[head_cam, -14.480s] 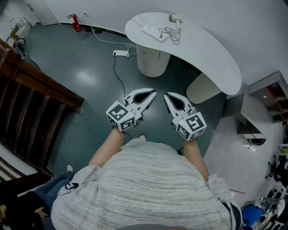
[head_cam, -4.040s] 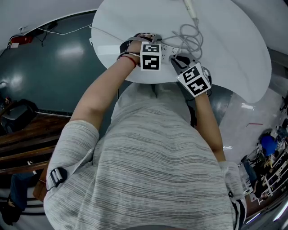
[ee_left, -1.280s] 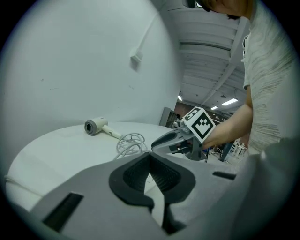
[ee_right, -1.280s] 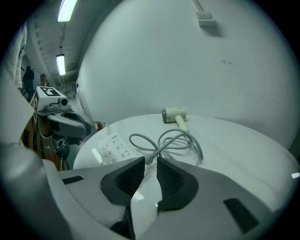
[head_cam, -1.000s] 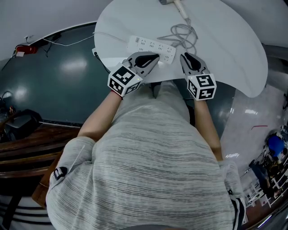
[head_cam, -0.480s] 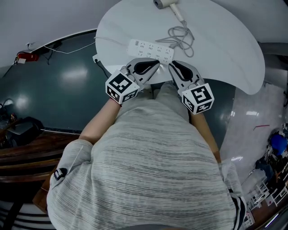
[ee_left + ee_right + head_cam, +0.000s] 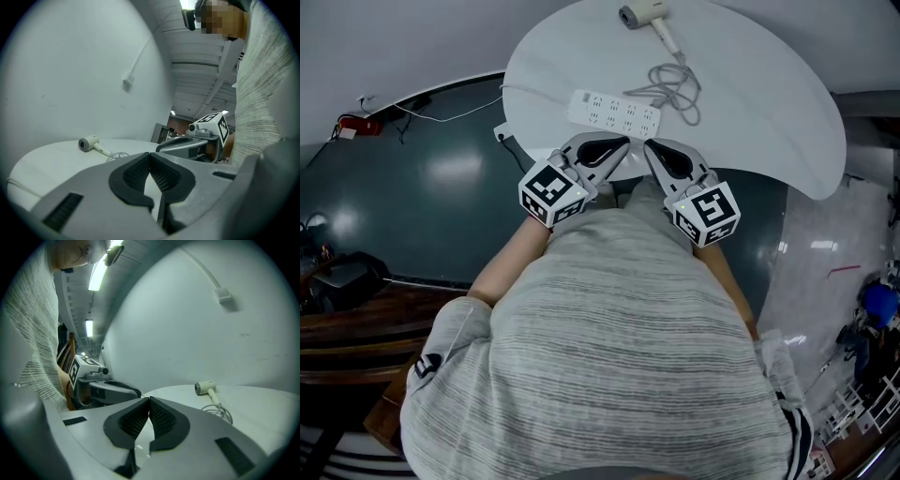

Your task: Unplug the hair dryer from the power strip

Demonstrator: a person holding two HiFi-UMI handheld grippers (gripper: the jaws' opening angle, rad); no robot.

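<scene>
- The hair dryer [image 7: 639, 13] lies on its side on the white table [image 7: 769, 103], well beyond the power strip [image 7: 614, 112], on the far side from the person.
- Seen from the head camera, its barrel mouth faces left. The handle is the long axis, and it slants back toward the power strip's right end.
- Its grey cord [image 7: 675, 82] lies in a loose coil between the handle's end and the power strip's right end. A strand reaches the strip's far edge there. The plug is too small to make out.
- The power strip lies flat with its long axis across the table, its right end slightly nearer the person.
- The left gripper [image 7: 623, 142] is on the near side of the power strip, at the table's edge. Its tips point at the strip's middle but stay clear of it.
- In the left gripper view the ribbed pads meet at the tip, so the left gripper [image 7: 150, 154] is fully closed and holds nothing. The hair dryer [image 7: 87, 143] shows far off to the left, above the jaws.
- The right gripper [image 7: 649, 145] is just beside the left one, below the power strip's right end and clear of it.
- Its jaws have just been closing and now meet, with nothing between them [image 7: 149, 399]. The hair dryer [image 7: 204, 387] lies far ahead to the right.
</scene>
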